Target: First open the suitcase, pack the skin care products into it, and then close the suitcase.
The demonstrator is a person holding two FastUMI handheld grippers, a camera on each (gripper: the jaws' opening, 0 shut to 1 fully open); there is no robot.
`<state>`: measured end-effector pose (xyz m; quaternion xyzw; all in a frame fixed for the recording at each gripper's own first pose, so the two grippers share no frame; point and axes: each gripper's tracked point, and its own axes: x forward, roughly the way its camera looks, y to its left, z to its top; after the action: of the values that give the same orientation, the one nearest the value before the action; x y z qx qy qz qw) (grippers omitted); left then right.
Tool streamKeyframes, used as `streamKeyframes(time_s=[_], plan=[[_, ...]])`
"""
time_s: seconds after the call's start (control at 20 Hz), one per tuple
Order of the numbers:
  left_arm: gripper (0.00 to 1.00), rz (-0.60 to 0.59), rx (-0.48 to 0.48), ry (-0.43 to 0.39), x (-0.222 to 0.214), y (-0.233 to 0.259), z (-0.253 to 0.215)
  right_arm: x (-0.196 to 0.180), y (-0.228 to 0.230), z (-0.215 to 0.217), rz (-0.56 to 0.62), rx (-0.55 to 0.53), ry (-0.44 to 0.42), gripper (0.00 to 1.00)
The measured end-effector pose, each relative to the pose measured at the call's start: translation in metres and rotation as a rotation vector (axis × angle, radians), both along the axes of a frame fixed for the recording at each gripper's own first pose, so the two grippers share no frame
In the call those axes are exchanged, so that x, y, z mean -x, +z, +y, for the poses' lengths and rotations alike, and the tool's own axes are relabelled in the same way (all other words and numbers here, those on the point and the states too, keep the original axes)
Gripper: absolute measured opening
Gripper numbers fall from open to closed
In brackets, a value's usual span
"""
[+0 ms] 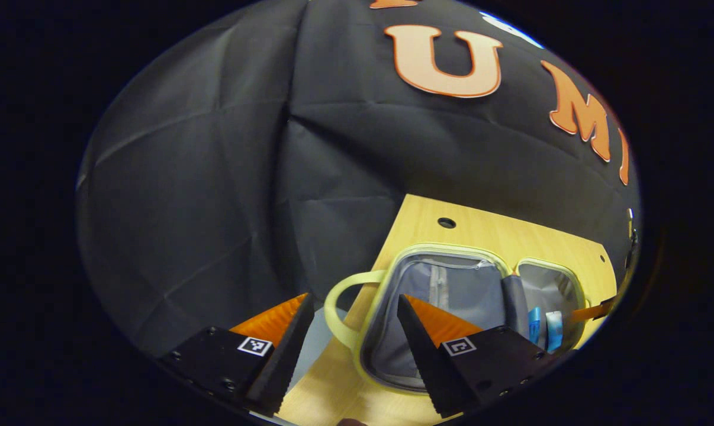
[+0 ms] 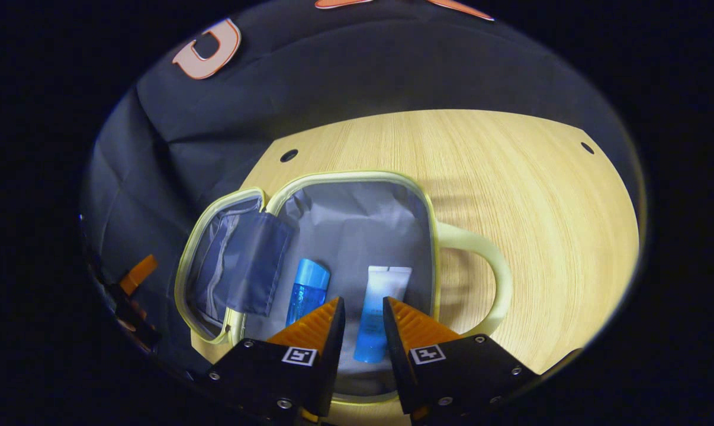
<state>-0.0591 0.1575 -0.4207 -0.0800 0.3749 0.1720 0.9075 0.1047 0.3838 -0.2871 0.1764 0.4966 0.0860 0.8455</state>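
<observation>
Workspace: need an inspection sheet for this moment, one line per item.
Surface: wooden table with small round holes near its edges.
Job's things: suitcase lies open flat, handle on the table; blue bottle and white-and-blue tube lie side by side on its grey lining.
Clutter: nothing seen.
Grippers: right gripper over the suitcase, its fingers narrowly apart with the tube's lower part seen between them; contact cannot be told. Left gripper open, near the handle end, holding nothing.
Cables: nothing seen.
Surroundings: black cloth wall behind the table.
</observation>
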Motion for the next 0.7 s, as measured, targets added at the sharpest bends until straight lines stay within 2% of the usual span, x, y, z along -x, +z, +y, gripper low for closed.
streamKeyframes(time_s=[0.05,0.15,0.2,0.3,0.4,0.6,0.7], plan=[[0.89,0.007,0.008,0.014,0.0,-0.007,0.006,-0.002,0.005,-0.002,-0.017,0.0,-0.009,0.45],[0.88,0.014,0.041,0.045,-0.001,-0.017,0.016,-0.005,0.018,-0.012,-0.065,0.005,-0.027,0.55],[0.89,0.022,0.061,0.058,0.0,-0.023,0.021,-0.006,0.025,-0.017,-0.089,0.011,-0.036,0.64],[0.89,0.038,0.097,0.079,-0.001,-0.034,0.027,-0.009,0.04,-0.029,-0.138,0.017,-0.06,0.72],[0.93,0.054,0.126,0.094,-0.003,-0.049,0.03,-0.008,0.061,-0.044,-0.181,0.021,-0.09,0.78],[0.93,0.107,0.247,0.129,-0.004,-0.08,0.031,-0.009,0.092,-0.072,-0.254,0.038,-0.148,0.84],[0.93,0.123,0.269,0.157,-0.009,-0.098,0.037,-0.007,0.106,-0.089,-0.291,0.07,-0.167,0.84]])
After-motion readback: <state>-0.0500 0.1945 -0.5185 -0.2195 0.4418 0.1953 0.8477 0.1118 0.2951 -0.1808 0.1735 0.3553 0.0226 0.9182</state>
